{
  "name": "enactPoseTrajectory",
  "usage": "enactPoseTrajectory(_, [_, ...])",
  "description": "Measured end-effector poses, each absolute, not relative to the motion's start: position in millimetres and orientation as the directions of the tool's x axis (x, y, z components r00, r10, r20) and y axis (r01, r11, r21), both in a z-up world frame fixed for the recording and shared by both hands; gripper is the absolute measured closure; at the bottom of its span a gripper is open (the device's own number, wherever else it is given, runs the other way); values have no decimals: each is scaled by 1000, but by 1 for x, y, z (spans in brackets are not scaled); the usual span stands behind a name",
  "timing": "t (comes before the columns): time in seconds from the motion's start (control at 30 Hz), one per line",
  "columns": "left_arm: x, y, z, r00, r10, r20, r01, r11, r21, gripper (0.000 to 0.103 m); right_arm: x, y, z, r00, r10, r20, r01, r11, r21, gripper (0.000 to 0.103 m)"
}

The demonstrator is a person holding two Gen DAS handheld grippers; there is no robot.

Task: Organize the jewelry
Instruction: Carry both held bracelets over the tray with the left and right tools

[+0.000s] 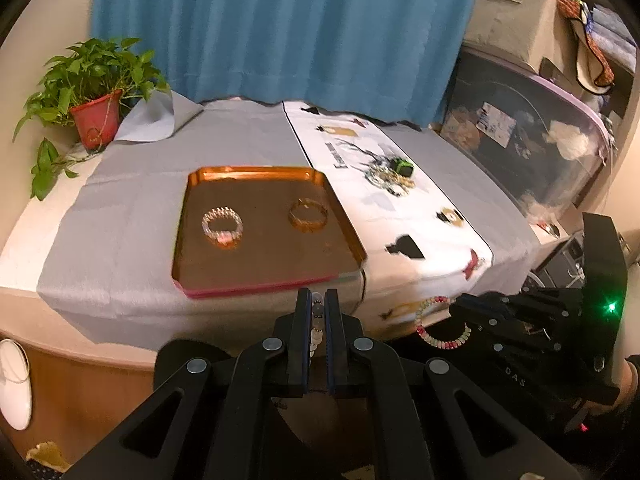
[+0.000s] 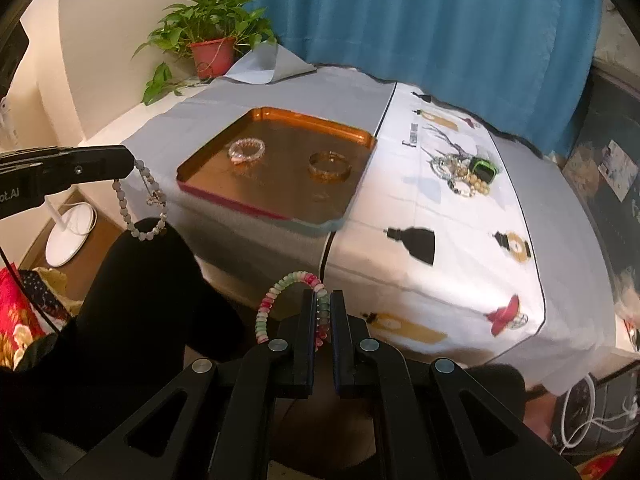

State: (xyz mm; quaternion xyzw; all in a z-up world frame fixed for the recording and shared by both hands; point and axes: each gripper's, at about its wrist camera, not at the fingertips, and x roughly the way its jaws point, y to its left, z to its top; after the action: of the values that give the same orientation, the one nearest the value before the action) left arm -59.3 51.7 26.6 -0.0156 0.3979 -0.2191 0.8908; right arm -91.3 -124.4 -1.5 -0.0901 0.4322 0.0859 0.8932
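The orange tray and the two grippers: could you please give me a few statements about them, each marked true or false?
1. The orange tray holds two bracelets. True: a clear beaded bracelet and an amber bangle.
2. The left gripper is open and empty. False: it is shut on a pale grey bead bracelet.
3. The right gripper grips a pink and green bead bracelet. True.
4. A jewelry pile lies inside the tray. False: it lies on the white printed cloth, beside the tray.
5. The potted plant stands in the tray. False: it stands at the table's far corner.

Table (image 2: 120, 132) under grey cloth (image 1: 132, 208) and printed runner (image 2: 440, 240), orange tray (image 1: 192, 216), potted plant (image 1: 96, 116), jewelry pile (image 2: 464, 176)
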Motion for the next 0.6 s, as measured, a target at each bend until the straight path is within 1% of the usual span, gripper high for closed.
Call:
enactPoseTrajectory(0.17, [-35,56,30,606,-391,-692,356,912,-203,99,-63,-116,0,620,71,-781,-233,968,-97,96])
enactPoseTrajectory(0.37, [-2,62,26,619,-377,-689,336,920,-202,99,-23,-107,2,627,85,-775,-226,971,-77,96])
enactPoseTrajectory(0.6, [34,63,17,614,-379,-693,329,920,-211,99,24,-94,-8,621,97,-778,-234,970,-66,96])
